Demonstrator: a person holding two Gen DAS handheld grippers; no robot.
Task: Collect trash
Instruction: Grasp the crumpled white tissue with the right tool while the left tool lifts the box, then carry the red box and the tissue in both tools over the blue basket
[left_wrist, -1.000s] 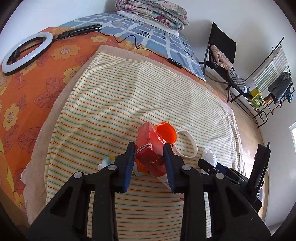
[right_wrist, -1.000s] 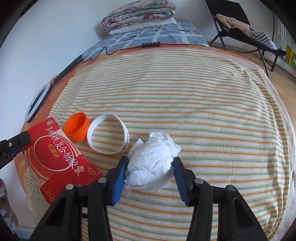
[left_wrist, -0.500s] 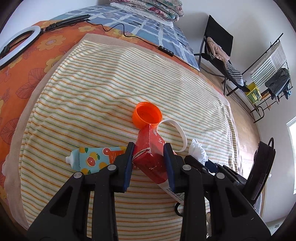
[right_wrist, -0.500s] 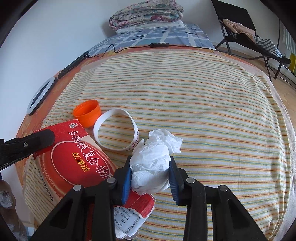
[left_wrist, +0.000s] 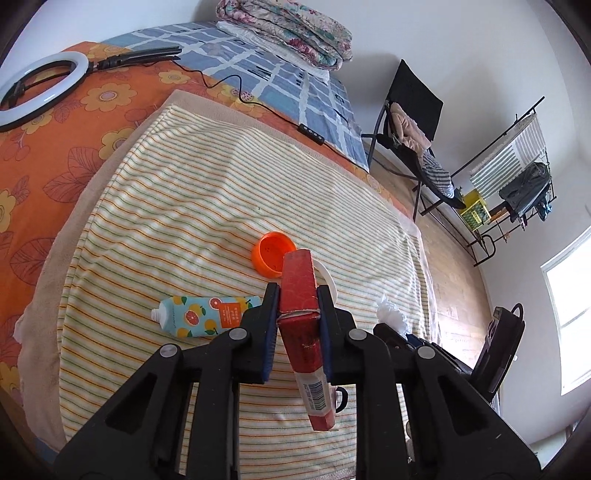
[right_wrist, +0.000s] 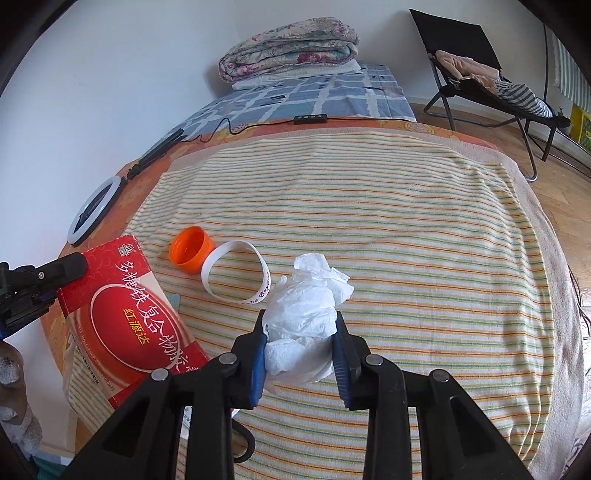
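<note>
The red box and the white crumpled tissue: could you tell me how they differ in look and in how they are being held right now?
The red box is flat, stiff and printed; the crumpled tissue is soft, plain white and shapeless. The box is pinched edge-on in the left gripper, its long end hanging out below the jaws; the tissue bulges between the pads of the right gripper. Both are clamped and appear lifted off the striped blanket.

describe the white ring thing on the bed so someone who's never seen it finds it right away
Start at the striped blanket spread over the bed. Near its left part lies an orange cap on its side; right beside it sits the white wristband. It is a thin open hoop with small printed lettering, unlike the solid cap and the crumpled tissue nearby.
</note>
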